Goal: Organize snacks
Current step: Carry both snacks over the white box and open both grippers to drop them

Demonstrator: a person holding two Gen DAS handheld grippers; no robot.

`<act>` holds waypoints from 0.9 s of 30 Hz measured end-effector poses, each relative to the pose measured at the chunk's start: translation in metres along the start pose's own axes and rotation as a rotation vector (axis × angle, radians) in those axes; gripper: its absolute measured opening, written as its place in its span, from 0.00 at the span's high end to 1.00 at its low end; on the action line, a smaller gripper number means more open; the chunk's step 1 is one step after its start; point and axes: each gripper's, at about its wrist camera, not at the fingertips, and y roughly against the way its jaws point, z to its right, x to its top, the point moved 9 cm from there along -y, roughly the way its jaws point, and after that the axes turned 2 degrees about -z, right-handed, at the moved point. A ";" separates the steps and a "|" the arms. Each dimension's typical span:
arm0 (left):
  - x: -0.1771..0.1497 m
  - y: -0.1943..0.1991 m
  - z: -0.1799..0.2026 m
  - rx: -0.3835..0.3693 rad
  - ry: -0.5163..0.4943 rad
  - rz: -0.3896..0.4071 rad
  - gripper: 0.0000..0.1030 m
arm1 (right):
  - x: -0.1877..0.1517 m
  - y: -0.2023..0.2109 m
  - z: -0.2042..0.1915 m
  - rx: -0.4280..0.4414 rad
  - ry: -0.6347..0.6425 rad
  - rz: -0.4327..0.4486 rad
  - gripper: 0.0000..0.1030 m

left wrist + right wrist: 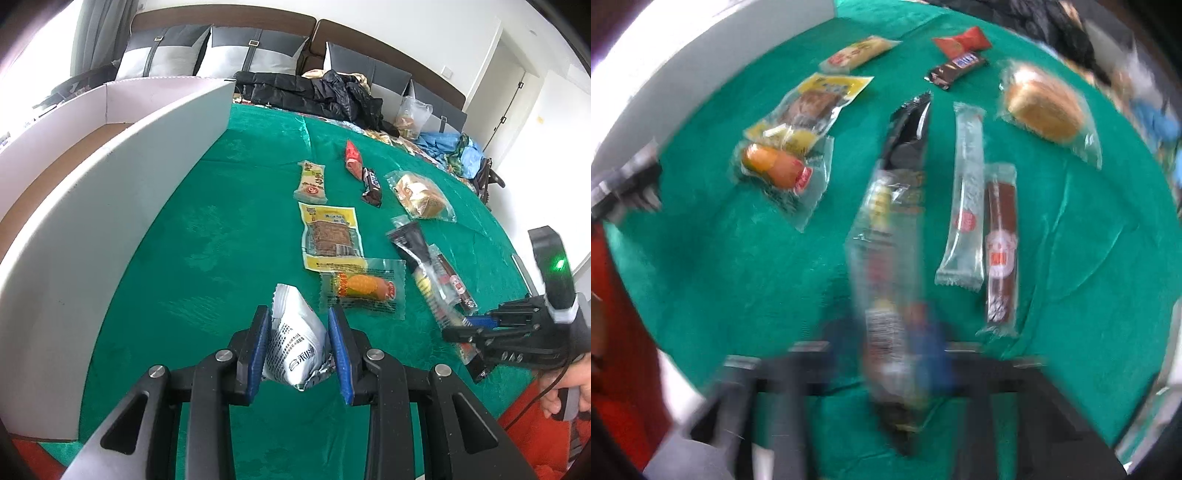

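My left gripper [297,345] is shut on a silver snack packet [295,343] and holds it above the green cloth [221,229]. My right gripper [886,354] is blurred; it is shut on a long clear cookie sleeve [890,229] that points away from me. The right gripper also shows in the left wrist view [465,328] at the right, gripping that sleeve [432,273]. On the cloth lie a yellow tofu pack [328,236], an orange sausage pack [364,288], a small yellow bar [312,181], a chocolate bar [371,186], a red packet [352,155] and a bagged bun [419,195].
A large white box [92,206] with a tall curved wall stands at the left of the cloth. A clear stick pack [964,195] and a brown sausage stick [1001,251] lie right of the sleeve. Dark clothes [314,92] and cushions lie behind.
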 end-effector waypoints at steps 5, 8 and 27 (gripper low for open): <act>0.014 0.022 0.011 -0.065 0.038 0.030 0.69 | 0.007 0.047 0.005 0.366 -0.240 0.120 0.82; 0.033 0.043 0.014 -0.108 0.073 0.066 0.69 | 0.019 0.079 -0.005 0.554 -0.300 0.205 0.82; 0.104 0.156 -0.250 0.425 0.231 0.087 0.09 | 0.242 0.174 -0.240 0.731 -0.123 0.398 0.40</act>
